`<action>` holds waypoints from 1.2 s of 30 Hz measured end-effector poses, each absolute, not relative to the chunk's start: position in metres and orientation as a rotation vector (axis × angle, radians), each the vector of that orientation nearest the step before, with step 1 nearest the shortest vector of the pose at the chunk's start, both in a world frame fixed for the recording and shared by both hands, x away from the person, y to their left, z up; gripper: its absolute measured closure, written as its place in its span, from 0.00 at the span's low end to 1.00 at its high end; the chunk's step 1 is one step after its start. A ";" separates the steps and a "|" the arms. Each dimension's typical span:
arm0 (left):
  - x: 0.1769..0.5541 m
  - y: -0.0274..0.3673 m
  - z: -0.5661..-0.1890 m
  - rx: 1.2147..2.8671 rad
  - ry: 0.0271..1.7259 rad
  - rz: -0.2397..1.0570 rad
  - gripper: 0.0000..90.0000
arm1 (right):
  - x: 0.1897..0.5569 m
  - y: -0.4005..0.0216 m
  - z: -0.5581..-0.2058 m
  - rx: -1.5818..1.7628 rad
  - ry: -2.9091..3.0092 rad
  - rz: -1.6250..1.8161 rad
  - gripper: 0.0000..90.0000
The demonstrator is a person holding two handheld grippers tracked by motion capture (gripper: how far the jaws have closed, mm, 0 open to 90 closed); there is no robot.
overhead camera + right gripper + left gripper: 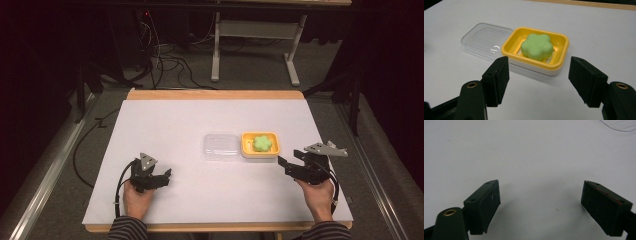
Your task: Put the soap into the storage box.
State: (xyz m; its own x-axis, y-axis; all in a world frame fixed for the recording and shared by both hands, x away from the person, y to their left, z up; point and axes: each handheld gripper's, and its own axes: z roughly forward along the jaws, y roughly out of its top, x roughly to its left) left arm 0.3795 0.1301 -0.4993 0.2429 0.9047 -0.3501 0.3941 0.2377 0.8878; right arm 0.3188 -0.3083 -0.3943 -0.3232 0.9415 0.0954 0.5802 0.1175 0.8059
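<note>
White table (pixel 165 125) with a wooden rim, dark floor and cables beyond its far edge; two hand-held grippers wait near the person's edge, a soap dish between them and farther in.
Toward the right half of the table sits a yellow soap tray (pixel 510 43) on a white base, holding a green flower-shaped soap (pixel 537 46); its clear lid (pixel 482 40) lies flat just beside it, on the left in the high view, touching or nearly so. The right gripper (pixel 539 82) points at the tray from near the right edge, jaws apart with nothing between them. The left gripper (pixel 540 202) rests near the left front corner, jaws spread wide over bare tabletop, holding nothing.
</note>
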 end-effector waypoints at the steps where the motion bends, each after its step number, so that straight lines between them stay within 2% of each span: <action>1: 0.379 0.130 -0.499 1.355 1.350 0.557 0.18 | 0.318 -0.308 -0.395 1.466 1.961 1.086 0.37; 36: 0.379 0.131 -0.499 1.358 1.346 0.554 0.18 | 0.318 -0.277 -0.426 1.441 1.992 1.110 0.37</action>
State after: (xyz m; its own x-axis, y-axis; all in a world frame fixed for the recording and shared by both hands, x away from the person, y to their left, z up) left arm 0.3791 0.1306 -0.4991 0.2476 0.9033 -0.3504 0.3948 0.2362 0.8879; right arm 0.3184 -0.2774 -0.4258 -0.3601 0.9274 0.1015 0.5741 0.1345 0.8077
